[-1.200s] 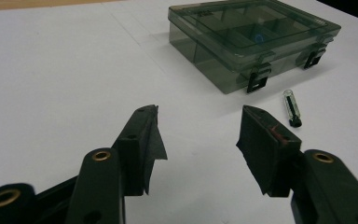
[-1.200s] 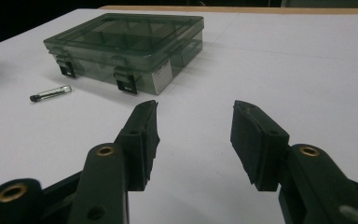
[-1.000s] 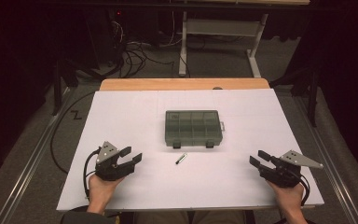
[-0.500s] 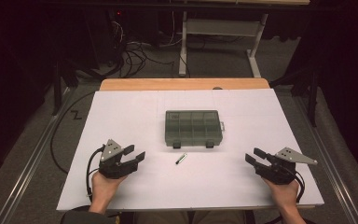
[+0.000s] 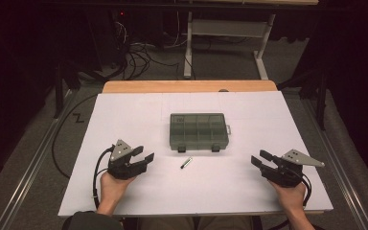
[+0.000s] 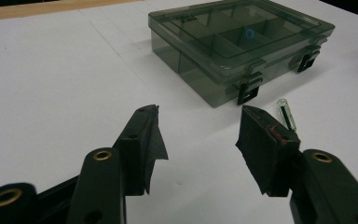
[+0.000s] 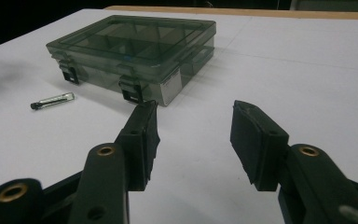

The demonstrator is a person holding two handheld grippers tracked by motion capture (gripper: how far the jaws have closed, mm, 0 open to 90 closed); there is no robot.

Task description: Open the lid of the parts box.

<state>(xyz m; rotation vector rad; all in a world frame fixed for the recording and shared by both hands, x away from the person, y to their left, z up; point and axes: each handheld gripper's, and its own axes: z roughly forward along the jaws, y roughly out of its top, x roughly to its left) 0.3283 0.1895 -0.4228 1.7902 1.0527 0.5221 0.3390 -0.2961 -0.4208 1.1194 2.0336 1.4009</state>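
A smoky clear compartment box (image 5: 197, 131) (image 6: 235, 44) (image 7: 135, 46) lies shut at the middle of the white table (image 5: 124, 115), its two black latches facing the person. In front of it lies a small clear vial with a black end (image 5: 186, 163) (image 6: 287, 114) (image 7: 52, 101). At the left, my left gripper (image 5: 143, 154) (image 6: 199, 128) rests on the table, open and holding nothing, pointing toward the box. Over at the right, my right gripper (image 5: 259, 158) (image 7: 195, 123) is also open with nothing between its jaws, and it points left toward the box.
A wooden strip (image 5: 187, 86) borders the table's far edge. Behind it, on the dark floor, are cables (image 5: 134, 52) and a white metal frame (image 5: 230, 33). Metal rails (image 5: 28, 167) run along both sides of the table.
Both hands have shifted slightly: the left gripper a touch toward the near edge, the right gripper a touch toward the far side. Box and vial are unmoved.
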